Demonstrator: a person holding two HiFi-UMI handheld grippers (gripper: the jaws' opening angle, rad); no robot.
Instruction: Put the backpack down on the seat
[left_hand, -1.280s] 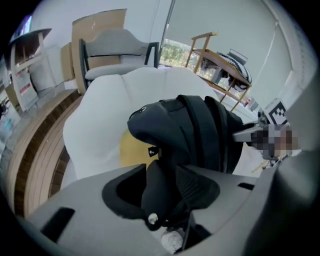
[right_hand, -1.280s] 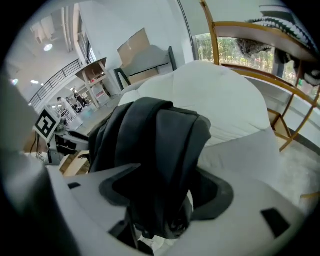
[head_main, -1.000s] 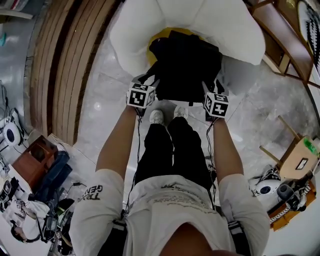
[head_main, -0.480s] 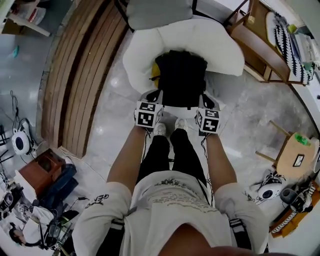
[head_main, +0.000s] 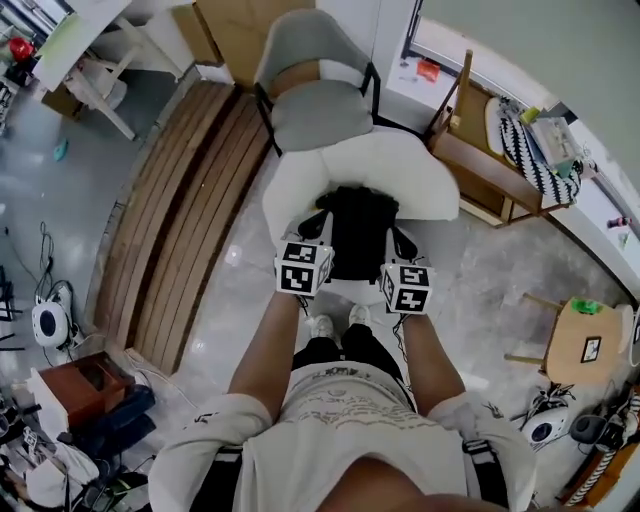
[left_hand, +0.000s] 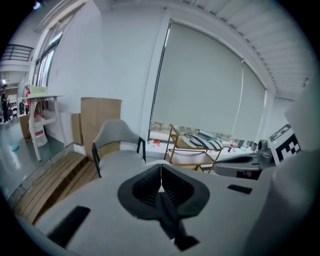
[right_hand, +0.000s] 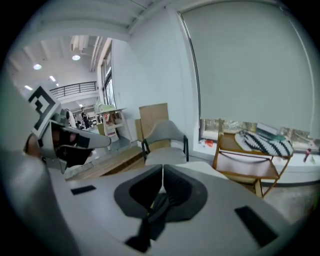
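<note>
Black backpack (head_main: 358, 232) hanging between grippers, white seat (head_main: 300, 185) at its 12 o'clock. Left gripper (left_hand: 161, 172) jaws clamped on left strap (left_hand: 172, 225); right gripper (right_hand: 162, 175) jaws clamped on right strap (right_hand: 147, 225).

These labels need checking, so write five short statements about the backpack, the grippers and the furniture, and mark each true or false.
1. The left gripper and the right gripper are each shut on a black strap of the backpack. True.
2. The backpack lies on the grey chair. False: the grippers hold it over the white seat.
3. The grey chair stands beyond the white seat. True.
4. A green thing lies on the white seat. False: it sits on the wooden stool at the person's right.
5. The right gripper's jaws stand wide apart. False: they are together on a strap.
</note>
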